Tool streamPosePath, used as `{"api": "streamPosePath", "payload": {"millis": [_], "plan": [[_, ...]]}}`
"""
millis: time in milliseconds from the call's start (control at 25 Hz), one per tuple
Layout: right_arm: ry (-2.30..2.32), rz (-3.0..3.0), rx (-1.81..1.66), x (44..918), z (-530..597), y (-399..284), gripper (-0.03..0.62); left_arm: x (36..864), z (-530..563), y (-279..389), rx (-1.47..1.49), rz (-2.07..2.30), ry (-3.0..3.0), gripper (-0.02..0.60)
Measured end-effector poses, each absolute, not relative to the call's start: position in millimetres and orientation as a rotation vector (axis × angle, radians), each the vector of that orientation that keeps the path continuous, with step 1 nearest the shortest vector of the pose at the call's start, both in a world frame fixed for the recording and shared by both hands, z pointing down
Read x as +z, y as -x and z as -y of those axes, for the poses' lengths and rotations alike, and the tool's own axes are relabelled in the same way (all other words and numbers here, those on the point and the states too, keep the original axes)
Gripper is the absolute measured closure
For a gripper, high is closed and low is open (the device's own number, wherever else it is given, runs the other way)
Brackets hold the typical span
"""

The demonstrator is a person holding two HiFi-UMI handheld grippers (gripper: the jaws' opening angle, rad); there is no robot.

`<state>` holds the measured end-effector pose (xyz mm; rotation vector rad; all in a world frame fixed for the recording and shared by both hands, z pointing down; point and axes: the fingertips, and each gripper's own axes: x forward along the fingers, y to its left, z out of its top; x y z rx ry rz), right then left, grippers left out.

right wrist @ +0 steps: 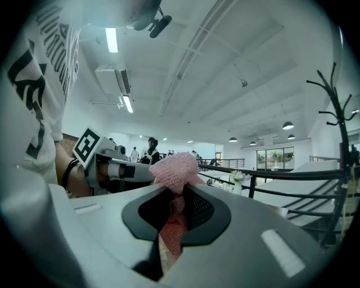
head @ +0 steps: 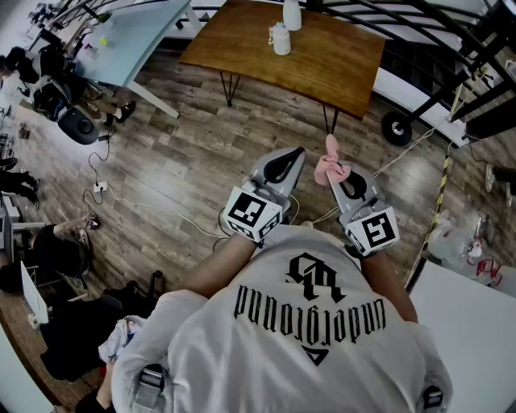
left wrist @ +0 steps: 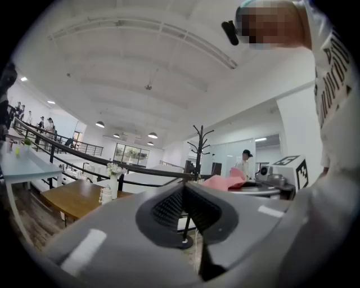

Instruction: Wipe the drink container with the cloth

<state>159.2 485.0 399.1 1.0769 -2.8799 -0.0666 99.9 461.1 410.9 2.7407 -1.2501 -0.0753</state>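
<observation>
A white drink container (head: 280,39) stands on a wooden table (head: 322,64) well ahead of me; it also shows small at the left of the left gripper view (left wrist: 105,195), beside a vase of flowers (left wrist: 114,179). A pink cloth (head: 329,165) is clamped in my right gripper (head: 340,179), and its bunched end sticks out above the jaws (right wrist: 174,169). My right gripper (right wrist: 179,197) is shut on it. With nothing between its jaws, my left gripper (head: 295,155) is shut (left wrist: 183,190). Both are held level and side by side at chest height, far from the table.
Wood floor lies between me and the table, with cables (head: 105,189) at the left. A pale blue table (head: 137,32) stands at the back left, and people sit at the left (head: 48,242). A black railing (head: 419,24) and a wheel (head: 397,127) are behind the table. A white surface (head: 476,323) is at my right.
</observation>
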Motion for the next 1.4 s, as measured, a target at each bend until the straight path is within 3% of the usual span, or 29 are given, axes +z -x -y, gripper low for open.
{"api": "streamPosePath", "payload": {"millis": [440, 1400], "plan": [[-1.091, 2.884, -0.037, 400, -435, -130, 0.56, 413, -415, -66, -0.094, 1.257, -2.746, 0.532], [-1.087, 2.877, -0.017, 391, -266, 22, 0.56, 413, -258, 71, -0.035, 1.104, -2.82, 0.532]]}}
